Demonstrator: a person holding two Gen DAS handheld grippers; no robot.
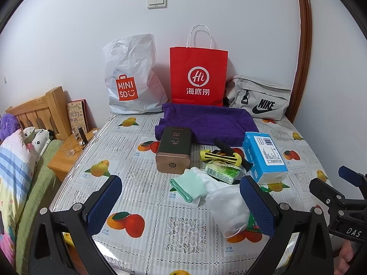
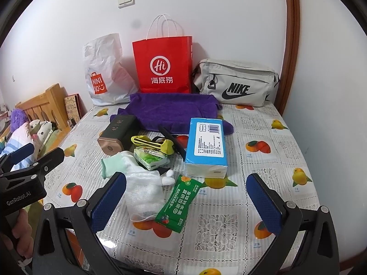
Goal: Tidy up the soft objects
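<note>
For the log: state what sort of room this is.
Likely a bedroom: a wooden headboard with pillows and a nightstand stand left of the table, which holds the bags and soft things.

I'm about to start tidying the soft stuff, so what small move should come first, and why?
Probably lower the open left gripper onto the white mesh pouch: it is the soft item lying nearest, partly between its fingers, and neither gripper holds anything yet.

MINISO plastic bag [image 1: 130,78]; NIKE pouch [image 1: 259,98].
</note>
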